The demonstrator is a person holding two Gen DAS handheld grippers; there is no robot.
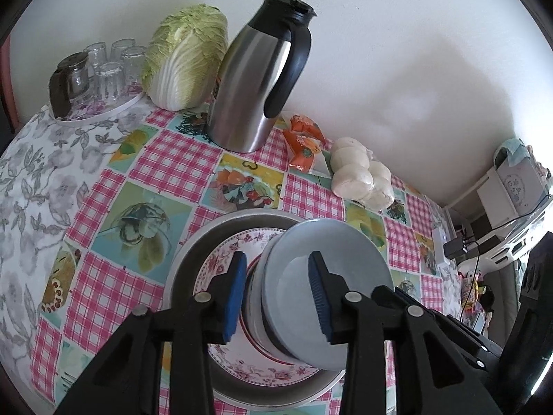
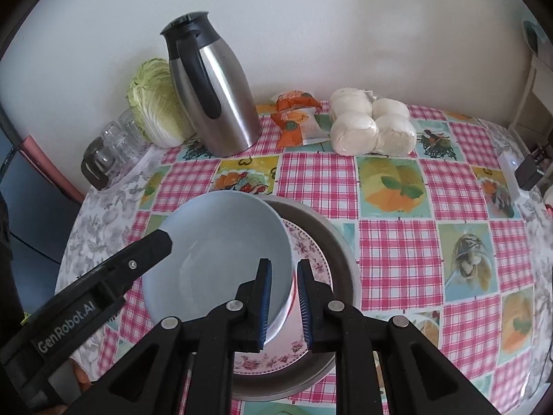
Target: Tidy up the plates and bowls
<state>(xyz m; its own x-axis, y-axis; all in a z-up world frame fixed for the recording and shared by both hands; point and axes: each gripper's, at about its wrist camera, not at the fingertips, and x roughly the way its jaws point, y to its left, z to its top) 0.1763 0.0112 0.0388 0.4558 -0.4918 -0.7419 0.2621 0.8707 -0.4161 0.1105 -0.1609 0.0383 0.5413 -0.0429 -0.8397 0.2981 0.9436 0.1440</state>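
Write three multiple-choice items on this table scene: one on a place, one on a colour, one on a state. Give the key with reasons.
1. Where does the floral plate lie?
A. Inside the metal basin
B. On the tray with the glasses
C. On top of the cabbage

2. What colour is the handle of the steel jug?
A. Red
B. Black
C. White

3. In what state is the light blue bowl?
A. Full of soup
B. Covered by a lid
C. Empty

Key:
1 A, since the grey basin rim rings the plate on all visible sides.
2 B, since the dark handle curves down the jug's shiny side.
3 C, since the right wrist view shows its bare inside.
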